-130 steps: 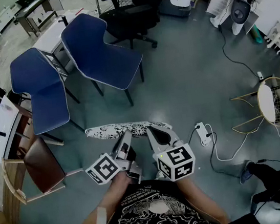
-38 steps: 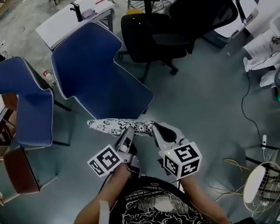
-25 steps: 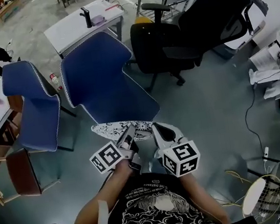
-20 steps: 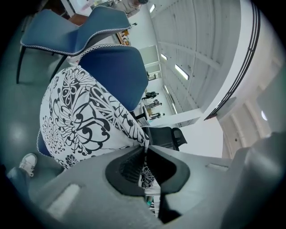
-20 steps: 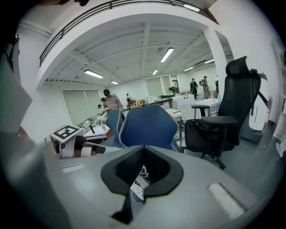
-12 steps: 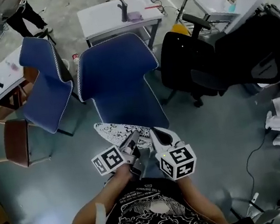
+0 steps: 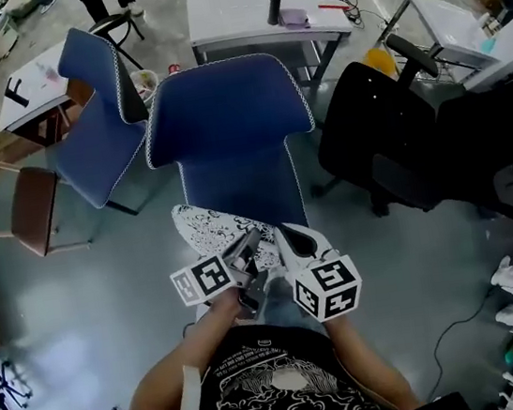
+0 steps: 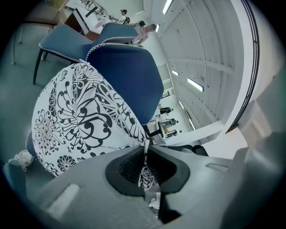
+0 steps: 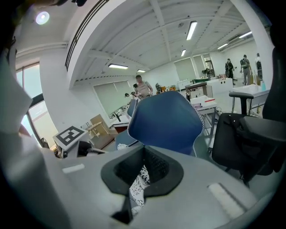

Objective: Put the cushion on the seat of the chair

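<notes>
We hold the black-and-white patterned cushion [image 7: 206,237] by its near edge with both claws. The left claw [image 7: 249,246] is clamped on the fabric, and the right claw [image 7: 286,239], just beside it, pinches the same edge. The cushion spreads away from us over the near left corner of the seat [image 7: 246,196] of the blue chair [image 7: 230,118]; we cannot tell whether it touches. A second blue chair [image 7: 96,108] stands left, a black office chair [image 7: 400,146] right, and a white desk [image 7: 248,6] beyond.
</notes>
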